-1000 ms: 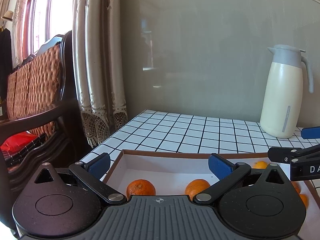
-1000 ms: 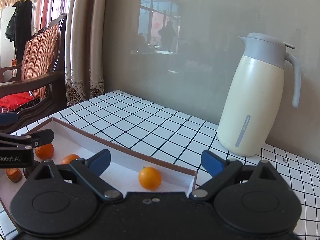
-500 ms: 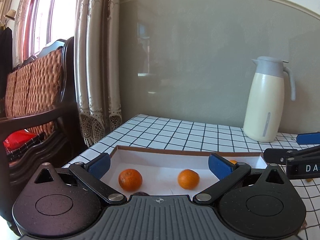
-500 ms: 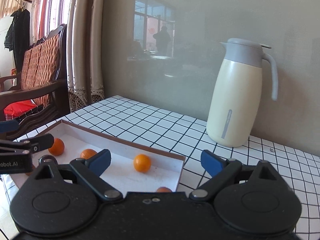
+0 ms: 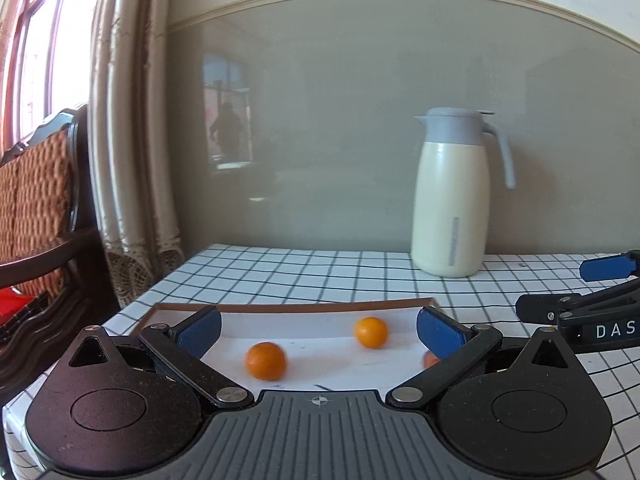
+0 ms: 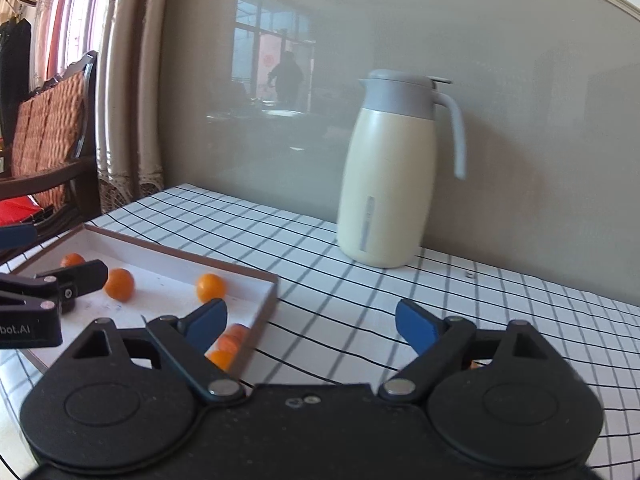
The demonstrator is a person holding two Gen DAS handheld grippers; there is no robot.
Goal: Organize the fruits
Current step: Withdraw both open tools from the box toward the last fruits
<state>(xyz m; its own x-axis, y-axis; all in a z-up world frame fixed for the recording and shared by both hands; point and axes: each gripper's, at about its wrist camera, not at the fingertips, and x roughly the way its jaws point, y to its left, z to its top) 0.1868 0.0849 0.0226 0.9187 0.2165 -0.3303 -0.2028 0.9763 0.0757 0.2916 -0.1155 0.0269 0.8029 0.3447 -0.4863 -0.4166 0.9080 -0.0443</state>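
Oranges (image 5: pixel 266 360) lie loose in the shallow tray (image 6: pixel 256 276) (its walls stop rolling); left hand-held gripper (image 5: pixel 319 330) and right hand-held gripper (image 6: pixel 311 322) gape wide, carrying nothing.

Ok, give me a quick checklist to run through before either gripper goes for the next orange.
1. Left gripper open, holding nothing: ok.
2. Right gripper open, holding nothing: ok.
3. Oranges inside the tray, such as the orange near its far wall: ok.
4. Any fruit left outside the tray: cannot tell; something orange shows behind the right finger.
5. Thermos jug upright, apart from the tray: ok.
6. Picture sharp enough to aim: not ok, motion blur.
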